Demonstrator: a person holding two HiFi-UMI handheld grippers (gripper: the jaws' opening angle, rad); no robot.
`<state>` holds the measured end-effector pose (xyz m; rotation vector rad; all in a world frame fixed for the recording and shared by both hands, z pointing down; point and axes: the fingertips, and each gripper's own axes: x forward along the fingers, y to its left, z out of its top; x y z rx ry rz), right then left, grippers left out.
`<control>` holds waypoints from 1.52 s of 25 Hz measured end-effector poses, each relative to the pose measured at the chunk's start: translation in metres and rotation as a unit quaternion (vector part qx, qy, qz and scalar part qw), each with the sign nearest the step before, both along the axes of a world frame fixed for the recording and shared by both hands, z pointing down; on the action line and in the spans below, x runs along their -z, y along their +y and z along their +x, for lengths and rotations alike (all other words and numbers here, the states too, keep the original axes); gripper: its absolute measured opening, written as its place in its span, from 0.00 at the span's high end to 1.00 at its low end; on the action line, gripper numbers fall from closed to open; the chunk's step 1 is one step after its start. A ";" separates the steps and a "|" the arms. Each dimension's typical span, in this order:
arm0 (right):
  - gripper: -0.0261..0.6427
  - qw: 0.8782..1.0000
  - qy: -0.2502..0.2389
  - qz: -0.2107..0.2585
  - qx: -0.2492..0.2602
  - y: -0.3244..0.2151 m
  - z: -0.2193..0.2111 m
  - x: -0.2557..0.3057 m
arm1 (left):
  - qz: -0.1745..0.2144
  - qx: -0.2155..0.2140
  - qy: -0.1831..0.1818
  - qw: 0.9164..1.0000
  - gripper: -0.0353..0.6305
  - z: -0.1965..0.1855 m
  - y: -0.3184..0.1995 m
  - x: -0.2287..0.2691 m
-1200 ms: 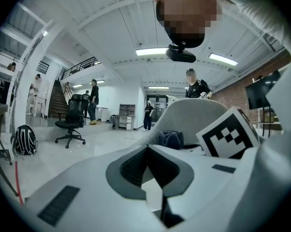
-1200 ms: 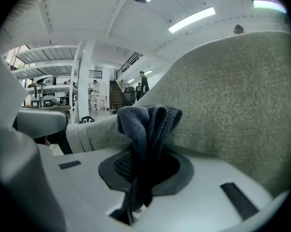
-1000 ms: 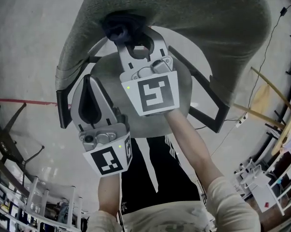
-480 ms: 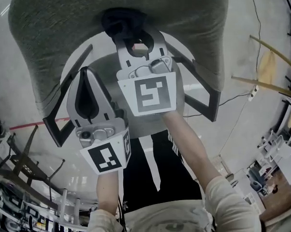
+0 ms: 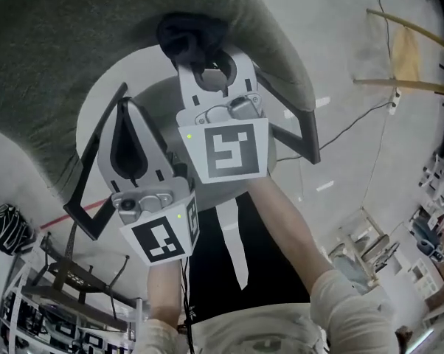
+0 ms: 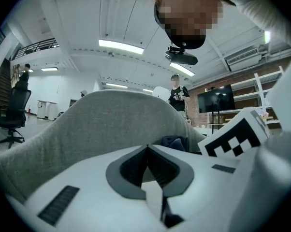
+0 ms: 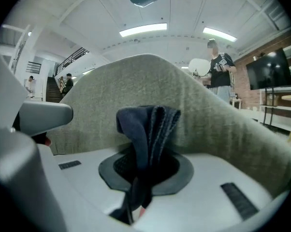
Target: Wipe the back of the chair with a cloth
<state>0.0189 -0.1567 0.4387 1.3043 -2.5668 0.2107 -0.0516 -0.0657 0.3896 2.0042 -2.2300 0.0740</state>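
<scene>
Fingers (image 5: 242, 71) of the right gripper (image 5: 203, 50) are seen in the head view clamped on a dark blue cloth (image 5: 184, 34), and the cloth is held against the edge of the grey fabric chair back (image 5: 74, 57). The left gripper (image 5: 124, 108) is held just beside the right one, lower in the view and apart from the cloth. Its fingers are set together with nothing between them. Both grippers are held between the two black armrests (image 5: 308, 135). The person's forearms (image 5: 285, 223) are seen below the grippers, and a grey floor (image 5: 347, 65) is seen around the chair.

In the left gripper view, the fingers are shown closed tip to tip, with nothing gripped. The chair back is seen rising close behind the tips and filling the middle of the view. The dark blue cloth is partly seen to the right, just beside the right gripper's marker cube (image 6: 237, 134). An office chair (image 6: 11, 111) is seen far off at the left, and ceiling light strips (image 6: 120, 46) are seen above.

In the right gripper view, the cloth is shown pinched between the fingers. It is folded and stands up from them in a bunch against the chair back. The left gripper's body is seen at the left edge. A person (image 7: 220, 64) is seen standing beyond the chair, and a wall screen (image 7: 276, 69) is mounted at the right.
</scene>
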 end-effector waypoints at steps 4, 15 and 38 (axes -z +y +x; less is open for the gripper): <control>0.88 0.999 -0.004 -0.002 -0.053 0.001 0.032 0.001 | 0.000 -0.032 -0.002 1.000 0.93 0.017 -0.001 0.002; 0.88 0.980 -0.004 -0.019 -0.196 0.029 0.105 -0.002 | -0.002 -0.100 -0.009 0.995 0.92 0.047 0.015 0.010; 0.88 0.965 0.001 -0.033 -0.259 0.064 0.145 -0.015 | 0.005 -0.135 -0.001 0.991 0.92 0.079 0.034 0.017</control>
